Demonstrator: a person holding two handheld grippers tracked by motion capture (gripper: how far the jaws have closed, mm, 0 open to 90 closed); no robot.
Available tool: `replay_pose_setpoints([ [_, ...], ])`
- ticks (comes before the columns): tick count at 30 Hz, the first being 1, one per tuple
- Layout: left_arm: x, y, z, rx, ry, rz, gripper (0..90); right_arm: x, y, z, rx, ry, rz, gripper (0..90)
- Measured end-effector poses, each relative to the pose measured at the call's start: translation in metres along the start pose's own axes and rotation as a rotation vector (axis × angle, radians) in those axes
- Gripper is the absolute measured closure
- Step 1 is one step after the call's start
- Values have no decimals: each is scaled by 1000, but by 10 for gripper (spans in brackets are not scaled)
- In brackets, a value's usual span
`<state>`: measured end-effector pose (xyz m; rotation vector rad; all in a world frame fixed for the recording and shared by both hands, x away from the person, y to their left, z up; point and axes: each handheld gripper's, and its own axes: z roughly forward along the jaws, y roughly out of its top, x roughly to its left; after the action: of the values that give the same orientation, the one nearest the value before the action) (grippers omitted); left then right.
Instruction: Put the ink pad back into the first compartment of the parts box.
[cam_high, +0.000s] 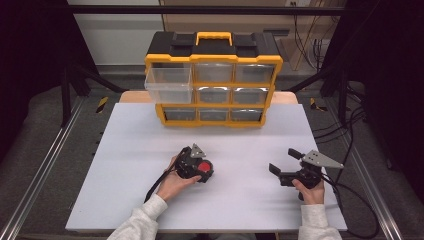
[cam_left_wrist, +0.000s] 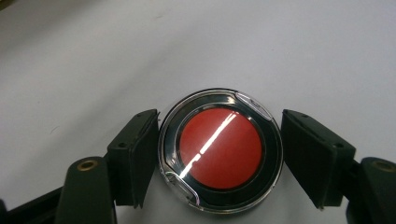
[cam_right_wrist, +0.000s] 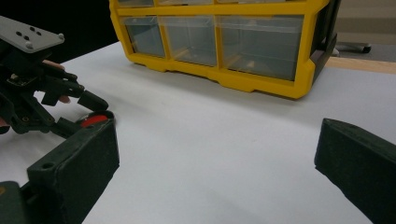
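Two grippers on the white table (cam_high: 150, 150)
Left gripper (cam_left_wrist: 219, 156) brackets a red disc (cam_left_wrist: 220, 149), left jaw touching; right gripper (cam_right_wrist: 215, 163) gapes empty near the right edge

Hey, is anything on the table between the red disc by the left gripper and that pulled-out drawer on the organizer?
Nothing visible. Bare white table lies between the red disc and the open drawer, top left of the organizer.
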<state>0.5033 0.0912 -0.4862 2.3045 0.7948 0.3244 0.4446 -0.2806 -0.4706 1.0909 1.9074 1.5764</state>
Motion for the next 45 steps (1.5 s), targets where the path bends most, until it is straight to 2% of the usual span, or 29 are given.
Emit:
replay_pose_setpoints([
  [30,0,2,0,12,3,-11,297,0,0,0,-1,1,1,4],
  [45,1,5,-9,-5,0,-28,297,0,0,0,-2,2,0,4],
])
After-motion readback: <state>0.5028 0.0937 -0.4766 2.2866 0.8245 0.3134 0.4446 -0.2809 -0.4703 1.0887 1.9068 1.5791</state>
